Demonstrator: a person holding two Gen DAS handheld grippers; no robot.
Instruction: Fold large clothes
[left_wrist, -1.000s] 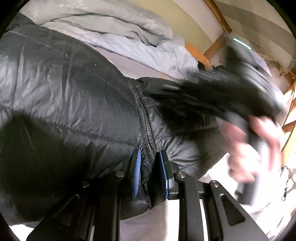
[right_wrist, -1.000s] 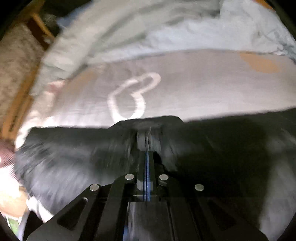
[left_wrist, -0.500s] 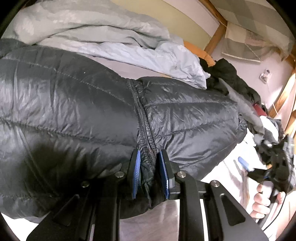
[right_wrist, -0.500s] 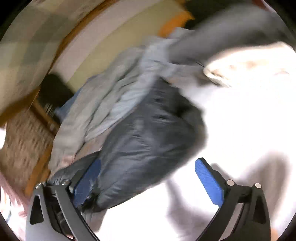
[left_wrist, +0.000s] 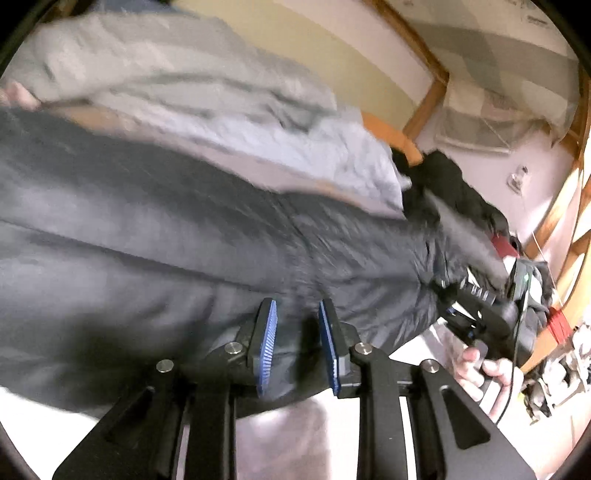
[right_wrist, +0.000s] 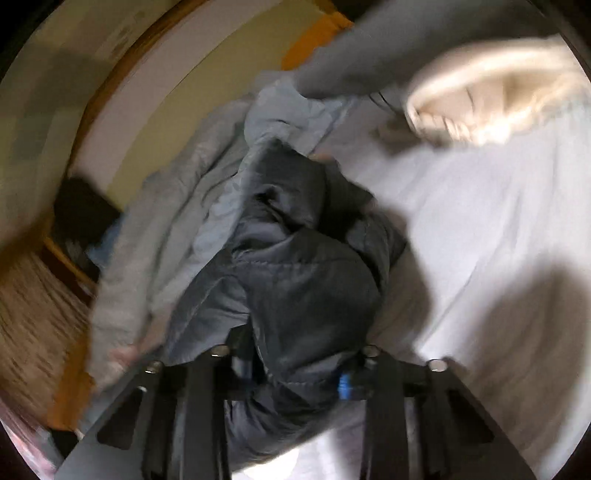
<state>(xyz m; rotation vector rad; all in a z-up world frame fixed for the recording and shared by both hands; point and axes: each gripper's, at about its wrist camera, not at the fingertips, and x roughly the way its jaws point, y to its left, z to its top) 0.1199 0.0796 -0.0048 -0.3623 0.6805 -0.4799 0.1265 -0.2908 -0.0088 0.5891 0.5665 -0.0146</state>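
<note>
Across the white bed sheet (right_wrist: 480, 229) lies the dark quilted jacket (left_wrist: 155, 258), spread wide in the left wrist view, its long axis running from the far left toward the right, where its end reaches the right gripper (left_wrist: 458, 317); behind it a pale grey duvet (left_wrist: 229, 110) is heaped against the wall; the left gripper (left_wrist: 297, 347) sits at the jacket's near hem, roughly at the middle by the zip line, its blue pads (left_wrist: 267, 343) set narrowly apart with a bunch of dark fabric between them, so it reads as pinching the hem, though blur keeps the contact from being certain; in the right wrist view the right gripper's jaws are closing on a bundled end of the jacket, perhaps the hood or collar, fabric filling the gap so fully that only a sliver of blue pad shows at the right; I judge it as gripping that end; the relation that matters is this: the left hand holds the middle of the near edge, the right hand (left_wrist: 487, 373) holds the end at the right, so the right is the nearer to the loose end and best placed to carry it over along the jacket's length toward the left; a cream-coloured cloth (right_wrist: 498, 96) lies well apart on the far sheet.
</note>
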